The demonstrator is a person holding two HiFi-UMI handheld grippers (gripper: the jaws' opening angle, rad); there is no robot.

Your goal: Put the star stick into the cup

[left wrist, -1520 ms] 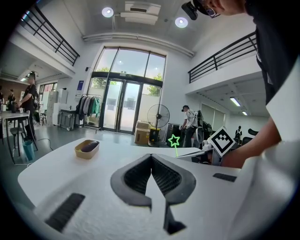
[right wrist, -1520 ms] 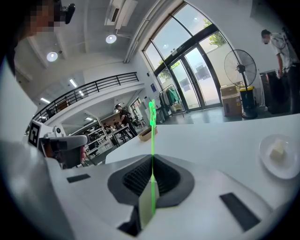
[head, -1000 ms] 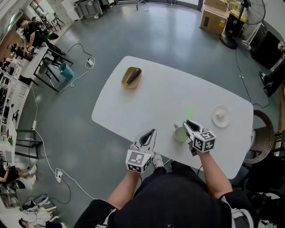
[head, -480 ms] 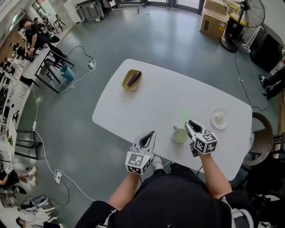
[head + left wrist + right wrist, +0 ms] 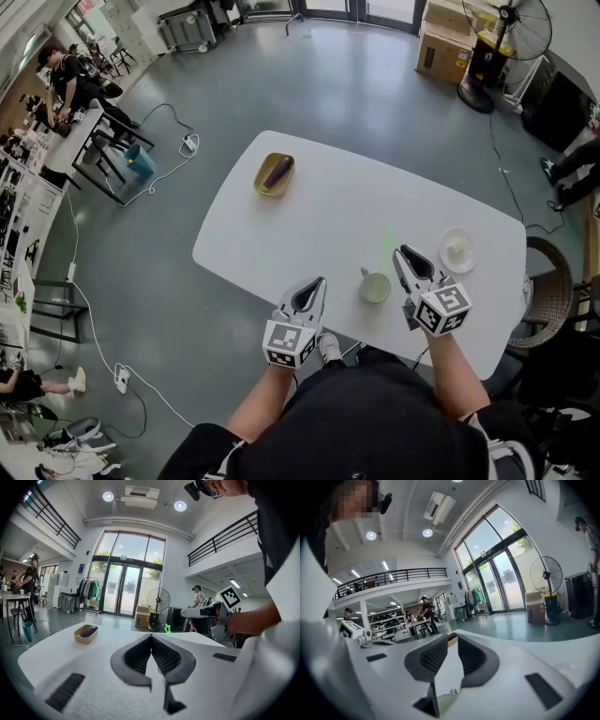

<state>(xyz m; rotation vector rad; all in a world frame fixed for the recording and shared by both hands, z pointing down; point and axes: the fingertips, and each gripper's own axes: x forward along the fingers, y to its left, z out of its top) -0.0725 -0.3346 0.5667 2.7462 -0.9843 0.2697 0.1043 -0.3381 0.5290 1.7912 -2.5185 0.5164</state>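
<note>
The light green cup point(image 5: 375, 286) stands on the white table point(image 5: 309, 220) near its front edge. A small green star point(image 5: 388, 238) shows just beyond the cup. In the left gripper view the star point(image 5: 167, 629) stands upright above the table top; its stick is too thin to trace. My right gripper point(image 5: 407, 254) is just right of the cup, its jaws a narrow gap apart with nothing between them. The cup's rim point(image 5: 446, 703) shows low between those jaws. My left gripper point(image 5: 317, 283) hovers left of the cup, shut and empty.
A yellow bowl point(image 5: 274, 175) holding an aubergine sits at the table's far left. At the right is a white saucer point(image 5: 457, 249) with a small white thing on it. A wicker chair point(image 5: 553, 281) stands off the table's right end. A floor fan point(image 5: 502, 37) and cardboard boxes are farther off.
My right gripper has drawn back to the right, away from the cup and the star. The left gripper has barely moved.
</note>
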